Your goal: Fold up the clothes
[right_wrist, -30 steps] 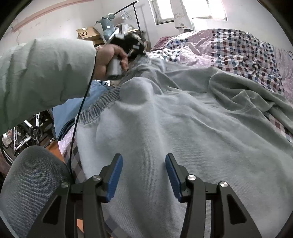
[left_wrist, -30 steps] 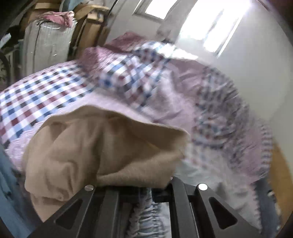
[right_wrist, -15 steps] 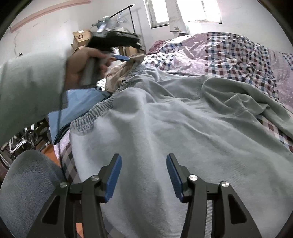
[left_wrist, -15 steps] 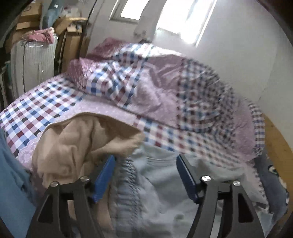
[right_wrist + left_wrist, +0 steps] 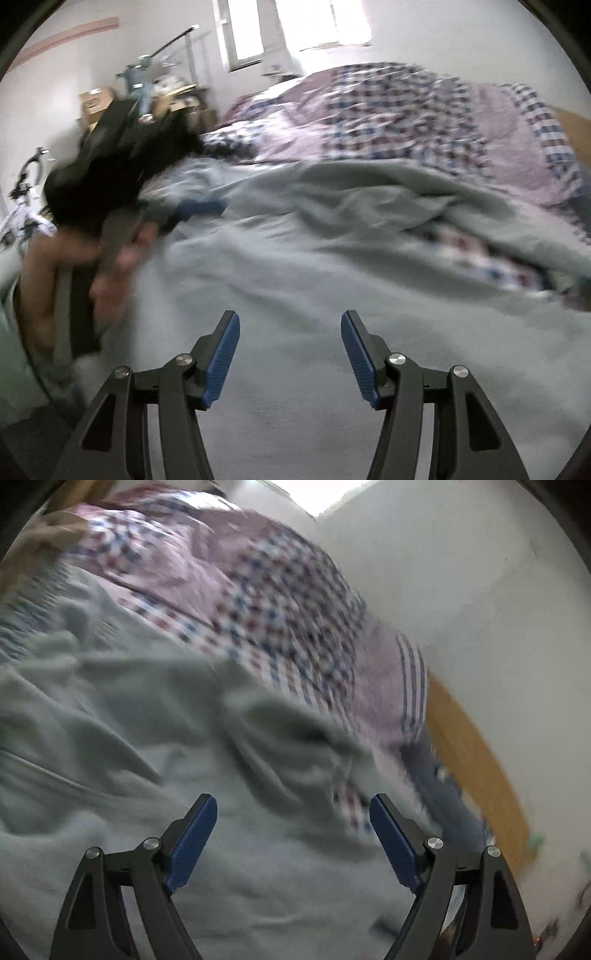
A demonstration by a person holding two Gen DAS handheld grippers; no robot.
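Left gripper (image 5: 293,834) and right gripper (image 5: 290,352): jaws open, empty, above grey-green garment (image 5: 295,266) spread on bed (image 5: 424,122).

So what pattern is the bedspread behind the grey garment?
The bedspread is red, blue and white check with plain lilac-pink patches; clearest in the right wrist view.

Pale grey-green garment (image 5: 295,280), plain. Beyond it, quilt (image 5: 417,122) in lilac with red-blue-white check patches, blue-white stripes at its edge. Black grippers, blue pads (image 5: 221,360) and (image 5: 192,843). Orange-brown wood bedframe (image 5: 476,764) right of the quilt, white wall (image 5: 480,590) behind.
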